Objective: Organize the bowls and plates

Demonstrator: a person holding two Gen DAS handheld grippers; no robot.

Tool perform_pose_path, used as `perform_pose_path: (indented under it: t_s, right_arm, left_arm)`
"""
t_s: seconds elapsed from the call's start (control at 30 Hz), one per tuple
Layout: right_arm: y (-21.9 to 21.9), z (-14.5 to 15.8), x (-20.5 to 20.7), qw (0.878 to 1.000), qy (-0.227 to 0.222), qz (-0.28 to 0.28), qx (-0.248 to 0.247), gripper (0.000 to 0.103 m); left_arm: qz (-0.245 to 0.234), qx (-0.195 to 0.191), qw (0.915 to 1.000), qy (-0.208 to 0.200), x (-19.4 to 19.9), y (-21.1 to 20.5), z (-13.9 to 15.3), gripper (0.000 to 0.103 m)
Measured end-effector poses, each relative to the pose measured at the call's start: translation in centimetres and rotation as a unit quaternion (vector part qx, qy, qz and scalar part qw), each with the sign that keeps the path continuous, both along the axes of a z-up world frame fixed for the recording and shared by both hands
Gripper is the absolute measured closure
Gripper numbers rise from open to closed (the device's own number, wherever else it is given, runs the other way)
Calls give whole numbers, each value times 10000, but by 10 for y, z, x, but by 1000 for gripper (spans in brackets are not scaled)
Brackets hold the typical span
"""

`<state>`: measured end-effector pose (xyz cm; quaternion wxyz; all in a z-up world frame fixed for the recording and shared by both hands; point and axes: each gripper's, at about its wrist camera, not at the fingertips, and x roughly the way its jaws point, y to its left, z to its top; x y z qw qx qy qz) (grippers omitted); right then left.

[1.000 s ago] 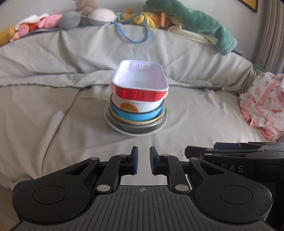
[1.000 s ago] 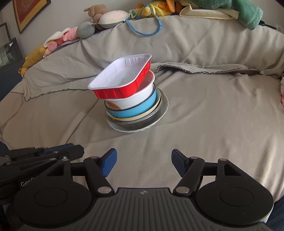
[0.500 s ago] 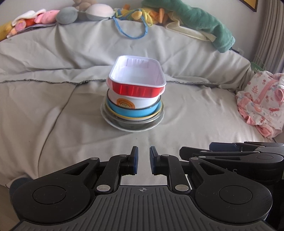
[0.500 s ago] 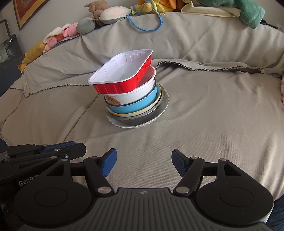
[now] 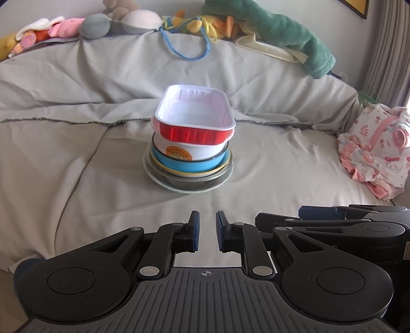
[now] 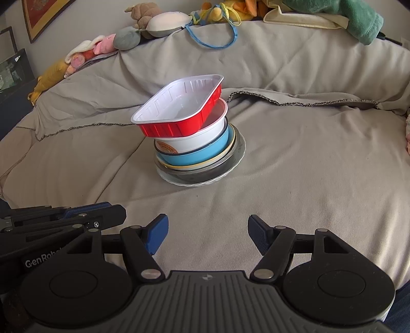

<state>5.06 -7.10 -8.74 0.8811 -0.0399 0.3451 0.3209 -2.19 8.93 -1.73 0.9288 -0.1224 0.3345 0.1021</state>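
A stack of dishes stands in the middle of a grey bedspread (image 5: pixel 77 166). A red rectangular tray (image 5: pixel 194 134) with a white inside lies tilted on top. Beneath it are a white bowl (image 5: pixel 189 151) with an orange logo, a blue bowl (image 5: pixel 197 166), a yellow-rimmed dish and a clear plate (image 5: pixel 189 189) at the bottom. The right wrist view shows the same red tray (image 6: pixel 176 128) and clear plate (image 6: pixel 194 182). My left gripper (image 5: pixel 207 225) is shut, holds nothing, and hangs well short of the stack. My right gripper (image 6: pixel 207 233) is open and empty, beside the left one.
Soft toys (image 5: pixel 97 24) and a green towel (image 5: pixel 287 33) line the raised back of the bed, with a blue cord loop (image 5: pixel 189 48) hanging below them. A pink floral cloth (image 5: pixel 376 148) lies at the right. Framed pictures (image 6: pixel 15 69) stand far left.
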Motion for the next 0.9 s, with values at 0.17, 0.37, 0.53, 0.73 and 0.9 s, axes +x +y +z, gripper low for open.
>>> perform_pose_path:
  t_s: [0.17, 0.37, 0.53, 0.73, 0.9]
  right_arm:
    - [0, 0, 0, 10000, 1, -1, 3, 33]
    - [-1, 2, -2, 10000, -20, -1, 24, 33]
    - [-4, 5, -5, 10000, -61, 29, 69, 33]
    - [-7, 6, -6, 9999, -79, 24, 106, 33]
    - [-9, 7, -3, 9998, -94, 72, 135, 33]
  left_arm:
    - [23, 8, 10000, -34, -1, 0, 3, 85]
    - [8, 35, 10000, -60, -4, -1, 4, 85]
    - [29, 45, 10000, -55, -4, -2, 4, 85]
    - [30, 170, 9998, -98, -5, -2, 4, 85]
    - [52, 220, 9997, -60, -1, -1, 3, 85]
